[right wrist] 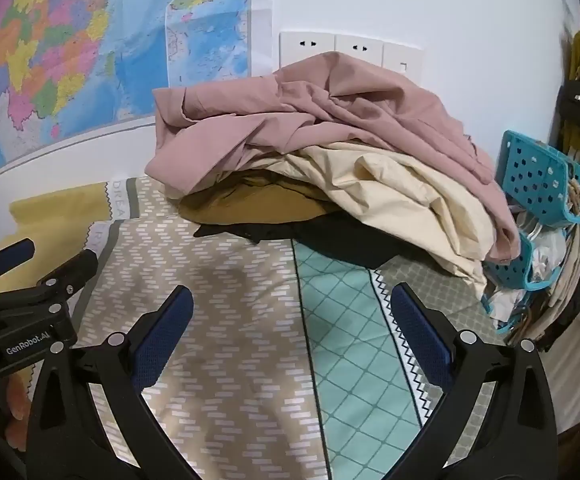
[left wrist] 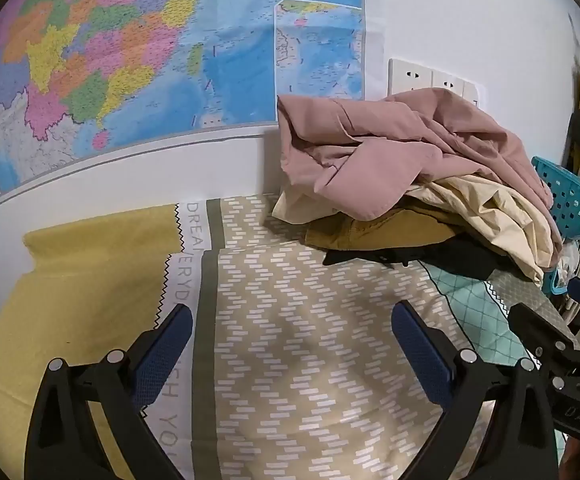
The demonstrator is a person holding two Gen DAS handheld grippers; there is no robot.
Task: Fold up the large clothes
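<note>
Both mine are staged low over the bare patterned bed cover (left wrist: 290, 320), left gripper (left wrist: 291, 340) and right gripper (right wrist: 291, 320) each with jaws spread wide and nothing between them, I'd say to leave a clear folding area. The clothes pile (left wrist: 409, 184), pink garment (right wrist: 329, 120) on top, is heaped at 1 o'clock by the wall. Left view shows more yellow pillow (left wrist: 102, 236) at 10 o'clock; right view shows more of the teal basket (right wrist: 537, 176) at 3 o'clock.
</note>
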